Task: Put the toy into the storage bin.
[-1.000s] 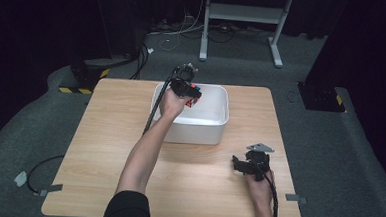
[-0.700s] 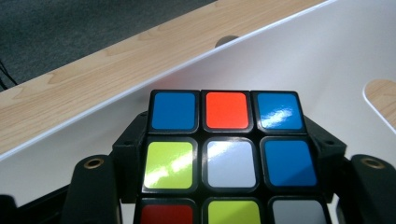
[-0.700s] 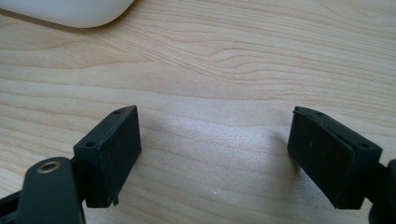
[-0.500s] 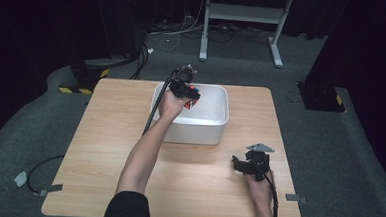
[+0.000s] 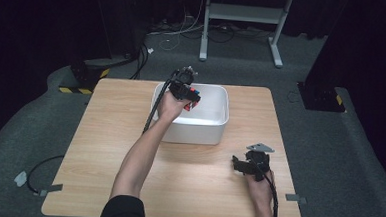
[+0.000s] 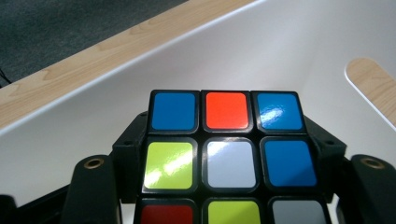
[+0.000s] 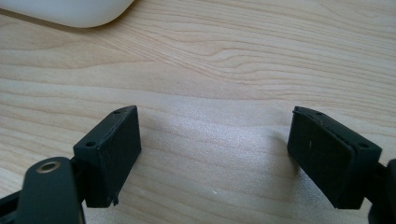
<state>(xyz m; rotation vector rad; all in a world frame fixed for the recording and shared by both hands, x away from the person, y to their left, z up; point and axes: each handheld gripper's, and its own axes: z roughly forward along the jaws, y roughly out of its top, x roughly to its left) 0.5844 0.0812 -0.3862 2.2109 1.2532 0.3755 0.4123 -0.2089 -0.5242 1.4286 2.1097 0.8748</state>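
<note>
Cube (image 6: pixel 226 151) above bin (image 5: pixel 207 127), at table's (image 5: pixel 104 134) far middle.

Black grippers (image 5: pixel 250 164) — 2 blocky jaws, brass-ringed screws, trailing cables; dark sleeve (image 5: pixel 121 212).

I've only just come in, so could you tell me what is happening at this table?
A person works with a hand-held gripper in each hand. The left gripper is shut on a puzzle cube and holds it over the inside of the white bin at the far middle of the wooden table. The right gripper rests low over bare wood near the right edge, jaws wide open and holding nothing.
</note>
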